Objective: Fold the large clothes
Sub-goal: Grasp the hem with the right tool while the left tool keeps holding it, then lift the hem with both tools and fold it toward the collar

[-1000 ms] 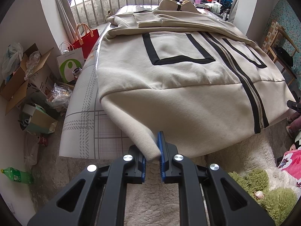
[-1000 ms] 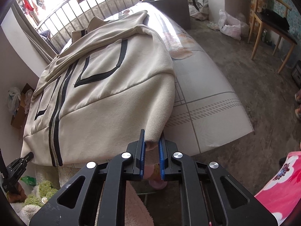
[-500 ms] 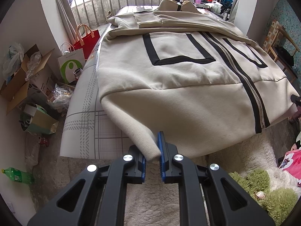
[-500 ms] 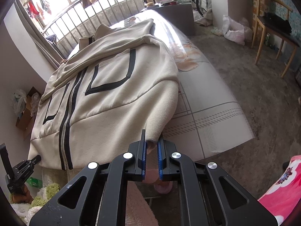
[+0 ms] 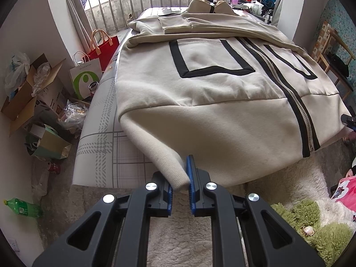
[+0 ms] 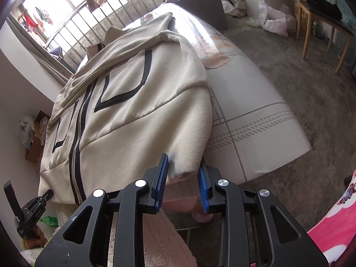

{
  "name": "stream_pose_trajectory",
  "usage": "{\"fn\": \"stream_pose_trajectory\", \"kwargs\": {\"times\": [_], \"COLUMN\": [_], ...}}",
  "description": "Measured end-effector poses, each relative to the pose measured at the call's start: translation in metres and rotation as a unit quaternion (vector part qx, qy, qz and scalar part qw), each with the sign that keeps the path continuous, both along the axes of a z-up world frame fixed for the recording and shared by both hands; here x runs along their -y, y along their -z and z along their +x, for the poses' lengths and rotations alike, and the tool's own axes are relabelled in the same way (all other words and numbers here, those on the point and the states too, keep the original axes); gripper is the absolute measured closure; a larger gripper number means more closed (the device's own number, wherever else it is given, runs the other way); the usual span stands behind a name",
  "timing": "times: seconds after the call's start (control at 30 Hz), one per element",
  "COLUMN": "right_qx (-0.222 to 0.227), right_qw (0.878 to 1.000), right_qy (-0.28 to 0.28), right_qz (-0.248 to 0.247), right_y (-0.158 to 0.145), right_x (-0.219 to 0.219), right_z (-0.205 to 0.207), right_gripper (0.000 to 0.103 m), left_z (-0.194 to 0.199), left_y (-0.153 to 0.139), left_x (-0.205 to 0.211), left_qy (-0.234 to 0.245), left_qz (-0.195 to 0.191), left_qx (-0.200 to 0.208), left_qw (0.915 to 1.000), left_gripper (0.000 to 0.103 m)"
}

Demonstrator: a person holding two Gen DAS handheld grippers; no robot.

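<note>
A large cream zip jacket (image 5: 211, 84) with black trim lies front-up across the bed (image 5: 98, 138), its hem hanging over the near edge. My left gripper (image 5: 180, 176) is shut on the hem's left corner. In the right wrist view the same jacket (image 6: 133, 111) drapes toward me. The right gripper (image 6: 183, 163) has its jaws opening, and the hem's right corner still hangs between the blue pads (image 6: 163, 173), slack and no longer pinched. The left gripper (image 6: 29, 209) also shows low at that view's left edge.
Left of the bed, cardboard boxes (image 5: 24, 98), paper bags (image 5: 89, 75) and a green bottle (image 5: 22, 208) crowd the floor. A fluffy rug (image 5: 300, 178) lies at the bed's foot. A wooden chair (image 6: 322, 15) and a plastic bag (image 6: 273, 20) stand to the right. Window bars close off the far end.
The right gripper's jaws have spread apart, letting go of the hem corner, and it has rolled slightly. The left gripper keeps its hold and has not moved.
</note>
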State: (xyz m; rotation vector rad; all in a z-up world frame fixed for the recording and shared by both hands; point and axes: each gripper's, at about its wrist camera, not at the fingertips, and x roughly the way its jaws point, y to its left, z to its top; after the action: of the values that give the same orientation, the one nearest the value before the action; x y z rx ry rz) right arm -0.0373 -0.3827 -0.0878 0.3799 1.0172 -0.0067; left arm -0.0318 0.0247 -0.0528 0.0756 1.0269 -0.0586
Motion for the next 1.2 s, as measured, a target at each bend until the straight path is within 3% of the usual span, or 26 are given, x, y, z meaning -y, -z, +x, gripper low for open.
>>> {"fn": "stream_pose_trajectory", "kwargs": {"times": [0.1,0.17,0.37,0.63,0.87,1.0,1.2], "right_qx": [0.003,0.006,0.033,0.109,0.158,0.162,0.152], "right_qw": [1.0,1.0,0.999,0.994,0.987,0.985,0.987], "right_qy": [-0.001,0.0,-0.002,-0.017,-0.031,-0.028,-0.023], "right_qz": [-0.003,-0.003,0.008,0.02,0.019,0.044,0.053], "right_y": [0.0,0.0,-0.012,-0.056,-0.083,-0.083,-0.063], "right_x": [0.0,0.002,0.0,-0.008,-0.014,-0.007,-0.005], "right_z": [0.0,0.0,-0.001,0.011,0.056,0.096,0.155], "right_gripper": [0.079,0.091,0.095,0.095,0.095,0.095,0.095], "left_z": [0.0,0.0,-0.005,0.014,0.069,0.113,0.176], "left_y": [0.0,0.0,-0.011,-0.056,-0.08,-0.079,-0.053], "left_x": [0.001,0.0,0.002,-0.021,-0.048,-0.062,-0.081], "left_qy": [-0.001,0.001,0.016,0.023,-0.008,-0.026,-0.06], "left_qz": [0.003,0.004,0.003,-0.092,-0.176,-0.205,-0.247], "left_qx": [0.0,0.002,0.03,0.079,0.094,0.086,0.045], "left_qw": [1.0,1.0,0.9994,0.9923,0.9799,0.9747,0.9662], "left_gripper": [0.092,0.092,0.095,0.097,0.097,0.097,0.096]}}
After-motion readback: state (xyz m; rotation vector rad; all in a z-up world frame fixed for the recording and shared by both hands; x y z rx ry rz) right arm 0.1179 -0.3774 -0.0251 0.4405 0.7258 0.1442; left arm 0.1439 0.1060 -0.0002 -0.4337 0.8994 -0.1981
